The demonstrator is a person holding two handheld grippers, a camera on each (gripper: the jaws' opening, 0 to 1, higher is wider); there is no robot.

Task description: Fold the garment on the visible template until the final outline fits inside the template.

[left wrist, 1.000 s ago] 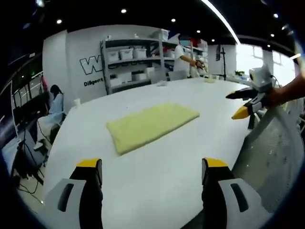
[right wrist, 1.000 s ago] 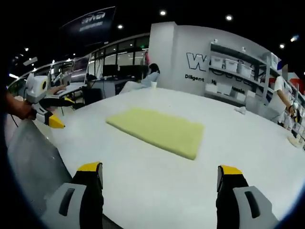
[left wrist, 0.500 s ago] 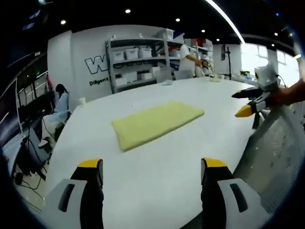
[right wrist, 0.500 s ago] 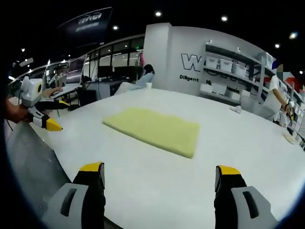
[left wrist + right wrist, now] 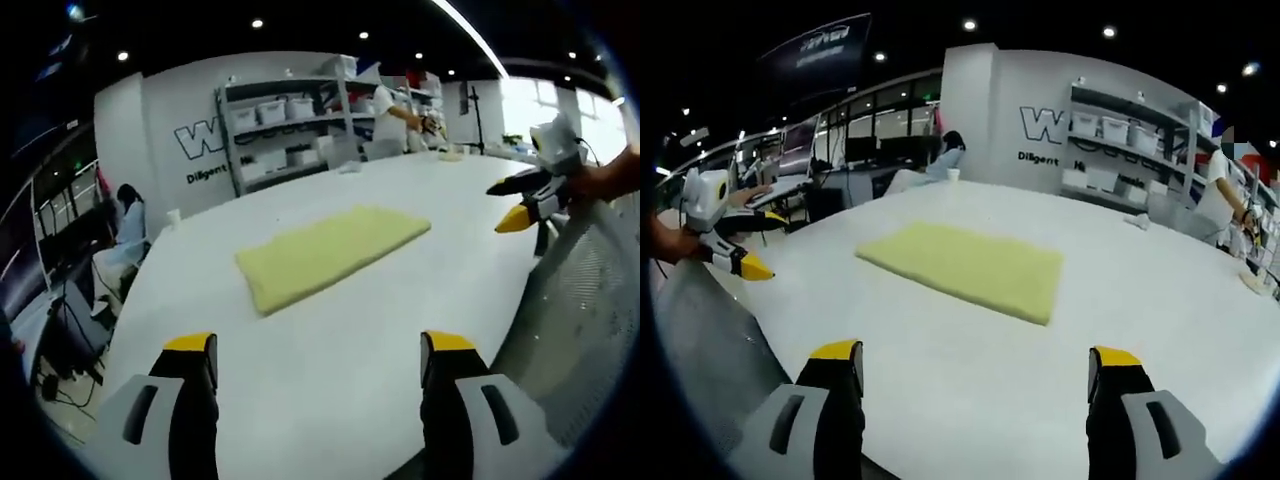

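A pale yellow garment [image 5: 330, 252] lies folded into a flat rectangle in the middle of the white table [image 5: 330, 370]; the right gripper view shows the garment [image 5: 965, 266] from the other side. No template outline can be made out around it. My left gripper [image 5: 318, 345] is open above the near table edge, well short of the cloth, with nothing between its jaws. My right gripper [image 5: 975, 355] is open too, held back from the cloth. Each gripper appears in the other's view: the right one [image 5: 520, 200] at the table's right edge, the left one [image 5: 735, 250] at the left edge.
A grey mesh chair back [image 5: 585, 290] stands at the table's edge. Shelving with white bins [image 5: 285, 135] lines the back wall. One person [image 5: 395, 120] works at the far end of the table; another [image 5: 125, 215] sits at a desk beyond it.
Both views have shifted slightly as the hands drift. The garment lies as before and both grippers stay open.
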